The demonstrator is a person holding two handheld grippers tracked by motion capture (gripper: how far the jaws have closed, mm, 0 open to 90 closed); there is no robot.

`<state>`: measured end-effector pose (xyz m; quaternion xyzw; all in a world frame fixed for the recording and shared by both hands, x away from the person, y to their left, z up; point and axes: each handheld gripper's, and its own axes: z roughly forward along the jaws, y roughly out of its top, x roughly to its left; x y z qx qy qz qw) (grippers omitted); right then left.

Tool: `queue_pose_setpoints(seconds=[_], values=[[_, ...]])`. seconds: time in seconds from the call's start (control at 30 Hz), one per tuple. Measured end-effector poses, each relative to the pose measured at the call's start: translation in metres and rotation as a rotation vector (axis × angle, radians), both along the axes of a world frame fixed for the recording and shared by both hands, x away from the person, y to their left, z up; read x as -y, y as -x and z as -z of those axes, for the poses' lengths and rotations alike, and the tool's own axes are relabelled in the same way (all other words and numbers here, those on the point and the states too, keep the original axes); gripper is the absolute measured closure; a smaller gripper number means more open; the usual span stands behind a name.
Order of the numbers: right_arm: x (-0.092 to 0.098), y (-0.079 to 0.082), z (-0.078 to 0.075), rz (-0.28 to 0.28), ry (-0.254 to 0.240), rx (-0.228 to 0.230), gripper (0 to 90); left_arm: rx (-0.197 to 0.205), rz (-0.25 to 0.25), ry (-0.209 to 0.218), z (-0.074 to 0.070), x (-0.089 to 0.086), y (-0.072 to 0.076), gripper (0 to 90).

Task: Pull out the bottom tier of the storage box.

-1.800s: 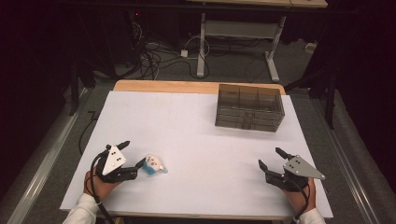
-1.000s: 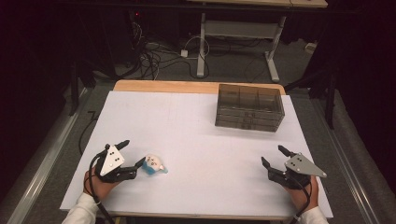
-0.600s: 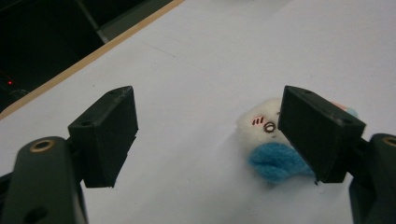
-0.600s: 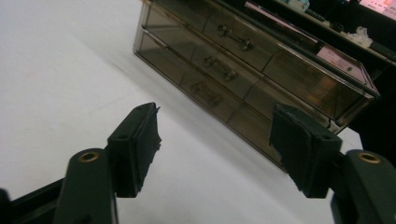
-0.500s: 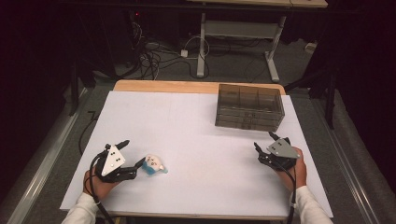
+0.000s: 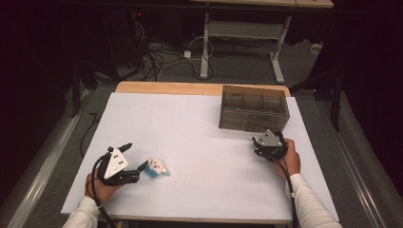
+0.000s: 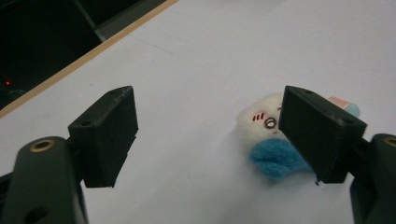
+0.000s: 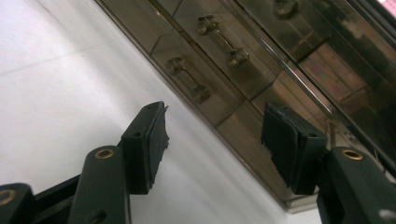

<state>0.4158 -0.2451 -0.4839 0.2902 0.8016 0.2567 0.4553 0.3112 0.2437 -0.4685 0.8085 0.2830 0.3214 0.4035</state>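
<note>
Moved up from the table's near edge, the right gripper (image 6: 260, 145) now sits just before the smoky drawer box (image 6: 254, 108), jaws spread wide toward its small handles (image 8: 189, 79); the drawers' contents are too murky to read. Far left of the box, the left gripper (image 6: 134, 159) gapes wide beside a plush toy (image 6: 157, 167), one jaw partly hiding it.
</note>
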Motion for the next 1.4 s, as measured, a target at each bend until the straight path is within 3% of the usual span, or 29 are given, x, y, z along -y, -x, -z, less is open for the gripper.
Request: queue_pose_setpoints(seconds=[0.03,0.07,0.17,0.27,0.3,0.33,0.4,0.43,0.5,0.53,0.6,0.73,0.77,0.8,1.2,1.4], values=[[0.0,0.0,0.0,0.0,0.0,0.0,43.9,0.0,0.0,0.0,0.0,0.0,0.0,19.1],[-0.003,-0.004,0.003,0.004,0.054,0.014,46.7,0.0,0.002,-0.006,0.0,0.0,0.0,19.1],[-0.007,-0.007,0.006,0.01,0.084,0.03,50.5,0.0,0.003,-0.013,0.001,0.001,0.0,19.1],[-0.011,-0.008,0.01,0.004,0.169,0.063,57.6,-0.001,0.003,-0.01,0.001,0.001,0.0,19.2],[-0.014,-0.011,0.013,0.002,0.218,0.079,61.9,-0.002,0.004,-0.01,0.001,0.001,0.0,19.2],[-0.014,-0.011,0.013,0.002,0.218,0.079,61.9,-0.001,0.004,-0.011,0.001,0.001,0.0,19.2],[-0.018,-0.013,0.017,0.001,0.283,0.099,62.4,0.002,0.006,-0.016,0.001,0.001,0.001,19.3],[-0.022,-0.014,0.021,-0.015,0.355,0.124,64.6,0.003,0.009,-0.015,0.001,0.002,0.001,19.4],[-0.027,-0.014,0.024,-0.027,0.407,0.146,66.9,0.004,0.009,-0.017,0.001,0.002,0.001,19.4],[-0.027,-0.014,0.024,-0.027,0.407,0.146,66.9,0.004,0.009,-0.017,0.001,0.002,0.001,19.4],[-0.033,-0.014,0.029,-0.037,0.491,0.179,70.2,0.002,0.01,-0.018,0.002,0.002,0.001,19.4],[-0.037,-0.014,0.033,-0.033,0.55,0.204,76.1,0.0,0.013,-0.023,0.002,0.003,0.001,19.4],[-0.04,-0.014,0.036,-0.028,0.603,0.229,78.7,0.002,0.014,-0.026,0.002,0.003,0.001,19.4],[-0.04,-0.014,0.037,-0.029,0.625,0.237,78.9,0.003,0.015,-0.027,0.002,0.003,0.001,19.4],[-0.04,-0.016,0.039,-0.019,0.698,0.266,80.0,-0.003,0.019,-0.03,0.003,0.005,0.0,19.4],[-0.039,-0.016,0.041,-0.012,0.686,0.27,80.6,-0.008,0.022,-0.042,0.005,0.007,-0.001,19.1]])
